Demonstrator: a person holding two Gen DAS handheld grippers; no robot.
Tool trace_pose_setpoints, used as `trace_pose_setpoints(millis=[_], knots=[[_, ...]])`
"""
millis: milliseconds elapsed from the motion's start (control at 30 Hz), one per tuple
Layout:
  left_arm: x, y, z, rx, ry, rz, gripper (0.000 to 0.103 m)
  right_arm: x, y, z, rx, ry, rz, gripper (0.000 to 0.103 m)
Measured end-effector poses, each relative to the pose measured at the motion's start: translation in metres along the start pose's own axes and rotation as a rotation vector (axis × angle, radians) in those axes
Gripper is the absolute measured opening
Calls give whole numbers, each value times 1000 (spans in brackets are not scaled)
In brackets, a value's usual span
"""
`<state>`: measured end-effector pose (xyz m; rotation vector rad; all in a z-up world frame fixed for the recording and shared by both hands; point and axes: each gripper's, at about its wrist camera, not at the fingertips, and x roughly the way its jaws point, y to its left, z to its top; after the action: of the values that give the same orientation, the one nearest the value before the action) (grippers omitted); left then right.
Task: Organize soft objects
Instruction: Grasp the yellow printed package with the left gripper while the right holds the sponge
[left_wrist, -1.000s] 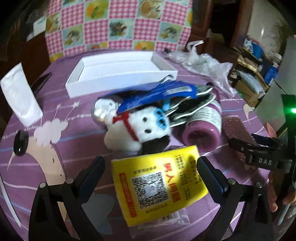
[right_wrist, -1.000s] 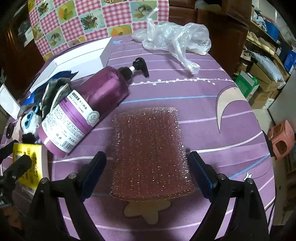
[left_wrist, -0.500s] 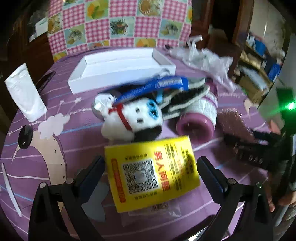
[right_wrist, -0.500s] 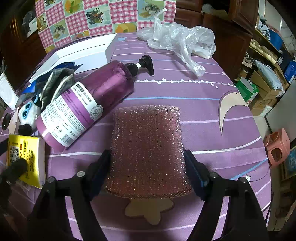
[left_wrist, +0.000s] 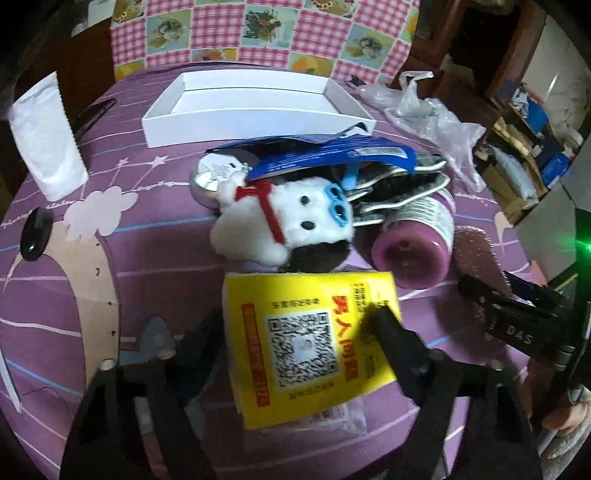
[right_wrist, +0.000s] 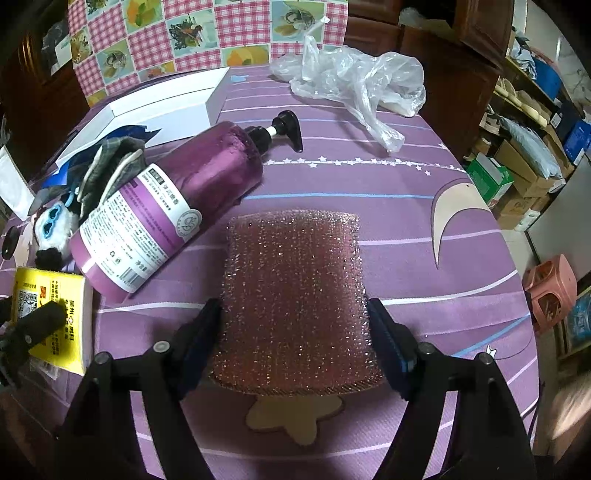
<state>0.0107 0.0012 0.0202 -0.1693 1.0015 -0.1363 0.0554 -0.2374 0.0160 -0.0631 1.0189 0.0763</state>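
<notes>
Bottle (right_wrist: 170, 214) crowds sponge (right_wrist: 295, 302) (right side open).

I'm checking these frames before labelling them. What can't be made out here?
- Left wrist view: the socks lie partly under the blue packet and the plush toy, so their count is unclear.
- Left wrist view: the yellow pack has blurred small print.
- Right wrist view: the sponge hides its own underside, and the purple bottle label is too small to read.
</notes>
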Motion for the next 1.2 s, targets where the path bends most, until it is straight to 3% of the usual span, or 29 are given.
trace_pose_setpoints(millis=[133, 200, 367, 600, 900, 1200], knots=[[-3, -6, -1, 38, -20, 31, 66, 0, -1, 1, 2, -4, 2, 78], [-7, -6, 0, 42, -35, 39, 58, 0, -1, 1, 3, -6, 3, 78], [-16, -2, 5, 26, -66, 14, 45, -2, -3, 1, 7, -14, 5, 78], [-19, 5, 9, 1, -68, -24, 35, -7, -4, 2, 19, -34, 10, 78], [-23, 7, 12, 39, -97, -102, 31, -9, -5, 1, 19, -45, 16, 78], [-19, 12, 12, 52, -124, -93, 31, -8, -5, 1, 18, -44, 15, 78]])
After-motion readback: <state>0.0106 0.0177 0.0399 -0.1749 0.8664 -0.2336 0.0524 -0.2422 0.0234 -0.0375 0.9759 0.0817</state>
